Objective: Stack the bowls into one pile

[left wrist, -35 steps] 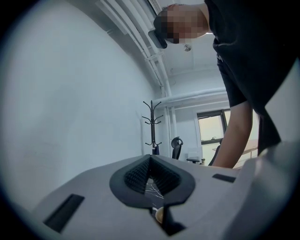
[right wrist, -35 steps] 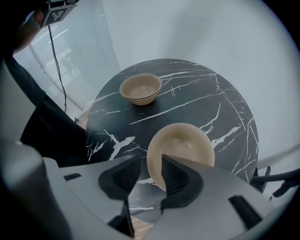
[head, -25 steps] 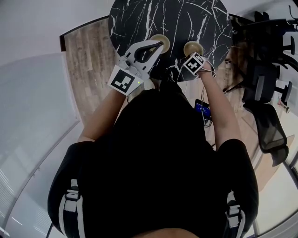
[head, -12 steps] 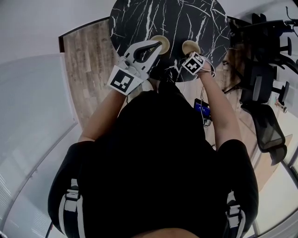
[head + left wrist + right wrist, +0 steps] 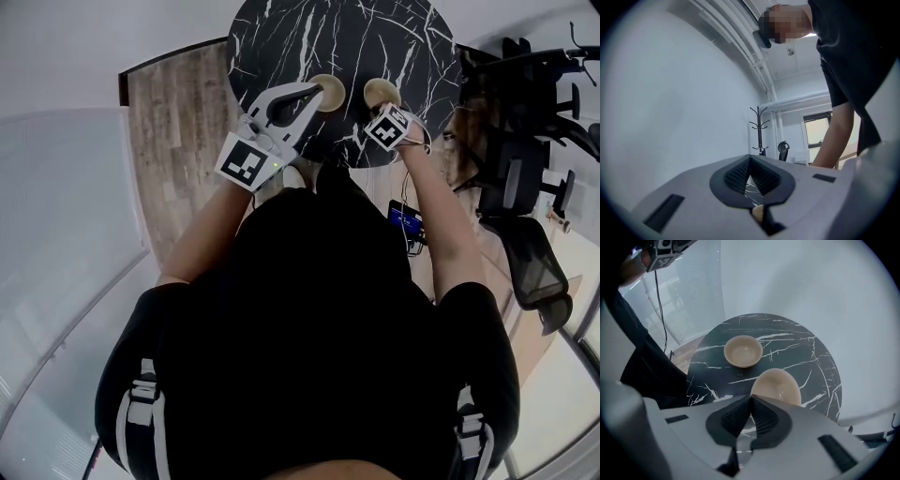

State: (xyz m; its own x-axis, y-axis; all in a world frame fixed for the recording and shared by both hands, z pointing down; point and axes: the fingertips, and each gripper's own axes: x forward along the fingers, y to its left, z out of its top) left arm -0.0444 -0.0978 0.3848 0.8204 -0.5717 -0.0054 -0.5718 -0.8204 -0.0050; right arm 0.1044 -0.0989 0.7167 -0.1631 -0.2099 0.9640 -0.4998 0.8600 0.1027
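The right gripper (image 5: 751, 399) has its jaws clenched on the near rim of the held bowl (image 5: 777, 386), and points steeply down; the bowl is round, mouth up and tipped a little toward the jaws, so it shows as an oval running away from them; it sits over the near right part of the round black desk (image 5: 801, 345). The second bowl (image 5: 743, 350) stands upright on the desk, apart from the held one, with veined marble between them. The left gripper (image 5: 750, 158) lies level, jaws pressed together with nothing between them; in the head view its tips reach over the second bowl's near edge. Off the desk: wooden floor (image 5: 178, 141) to the left, black office chairs (image 5: 539, 267) to the right, a small blue-lit screen (image 5: 405, 220) by the person's right arm, a coat stand (image 5: 759, 129) by the far wall.
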